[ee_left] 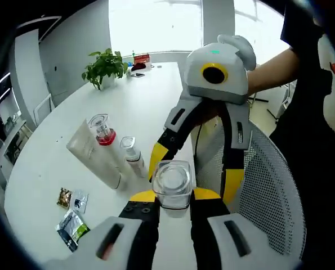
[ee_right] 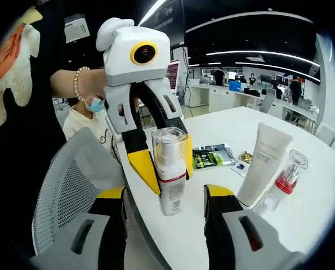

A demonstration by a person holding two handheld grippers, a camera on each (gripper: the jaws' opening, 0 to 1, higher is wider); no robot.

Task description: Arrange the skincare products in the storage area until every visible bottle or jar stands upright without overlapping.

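- Your left tool (ee_right: pixel 159 163) is clamped on the capped pump bottle (ee_right: pixel 170 171), held upright at the worktop (ee_left: pixel 139 107) edge, near the mesh chair (ee_left: pixel 268 191).
- Your right tool (ee_right: pixel 164 211) stands open around its base, not gripping.
- Let go early and it may tip off the edge.
- The tube (ee_left: pixel 94 154) and two small bottles (ee_left: pixel 119 149) lie overlapping, well apart; sweeping in carelessly could scatter them.

white round table (ee_left: pixel 133 107) carries all items. landmark: cream tube (ee_left: pixel 94 154), lying flat. red-collared pump bottle (ee_left: pixel 103 132) lies touching the tube; small clear bottle (ee_left: pixel 132 156) just beside it. snack packets (ee_left: pixel 71 214) lie near the tube. potted plant (ee_left: pixel 105 67) stands well apart.
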